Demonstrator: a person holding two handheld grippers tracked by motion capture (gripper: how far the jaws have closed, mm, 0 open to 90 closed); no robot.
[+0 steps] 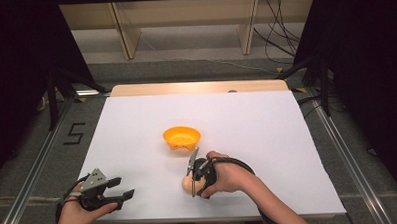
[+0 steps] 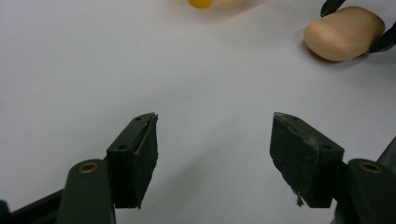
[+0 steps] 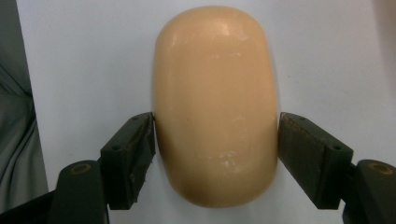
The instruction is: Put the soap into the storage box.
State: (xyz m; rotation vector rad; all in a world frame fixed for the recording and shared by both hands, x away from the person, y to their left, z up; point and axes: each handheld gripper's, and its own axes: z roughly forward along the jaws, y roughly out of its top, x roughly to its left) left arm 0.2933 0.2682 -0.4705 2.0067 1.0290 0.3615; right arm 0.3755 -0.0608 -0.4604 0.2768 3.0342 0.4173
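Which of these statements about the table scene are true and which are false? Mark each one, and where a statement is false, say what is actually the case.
1. The right gripper has its jaws on either side of the tan oval bar. True.
2. The orange bowl lies nearer the person than the bar. False: it lies farther away, toward the middle of the white sheet.
3. The left gripper holds the bar. False: its jaws stand wide apart with nothing between them.
4. The bar rests on the white sheet, outside the bowl. True.
5. The left gripper is over the bowl. False: it is near the sheet's near left corner.
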